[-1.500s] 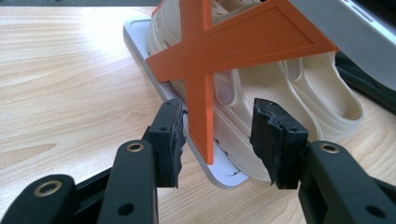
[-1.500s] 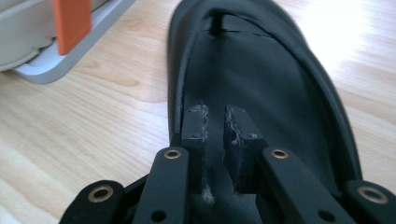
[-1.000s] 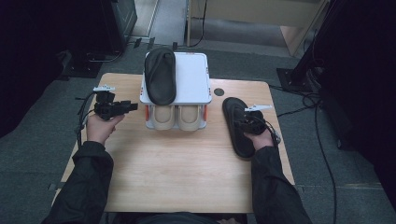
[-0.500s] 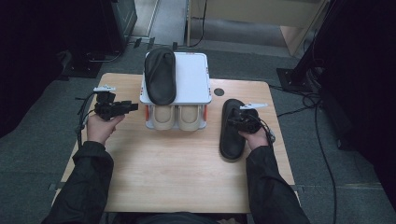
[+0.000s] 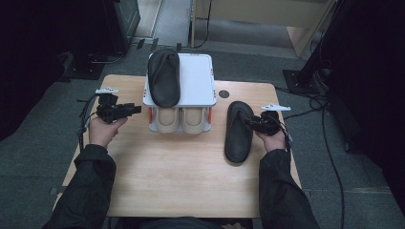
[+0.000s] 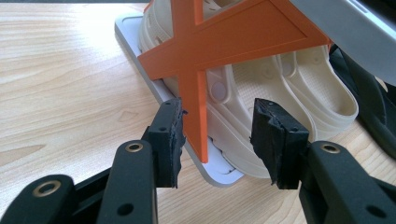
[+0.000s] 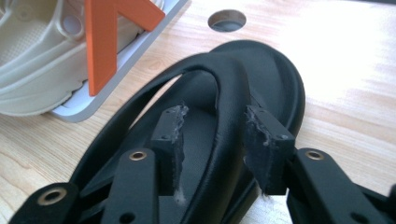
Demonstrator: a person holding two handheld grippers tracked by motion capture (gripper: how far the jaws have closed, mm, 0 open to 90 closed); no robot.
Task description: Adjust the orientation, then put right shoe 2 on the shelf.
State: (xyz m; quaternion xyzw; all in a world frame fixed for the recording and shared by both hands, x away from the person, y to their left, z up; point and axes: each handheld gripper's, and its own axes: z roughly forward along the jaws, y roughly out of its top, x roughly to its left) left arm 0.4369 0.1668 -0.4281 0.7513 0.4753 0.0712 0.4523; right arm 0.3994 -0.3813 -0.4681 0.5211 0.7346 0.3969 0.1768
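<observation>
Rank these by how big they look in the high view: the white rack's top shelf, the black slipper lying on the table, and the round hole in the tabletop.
1. White rack's top shelf, largest.
2. Black slipper on the table, clearly smaller than the shelf.
3. Round hole, by far the smallest.

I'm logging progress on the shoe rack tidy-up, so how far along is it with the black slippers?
Done: one black slipper lies on the rack's white top shelf, and a beige pair sits on the shelf below. In hand: the second black slipper lies on the table; the right gripper straddles its strap, jaws just opened, not pressing. The left gripper waits open by the rack. Left: probably shelving that second slipper.
</observation>
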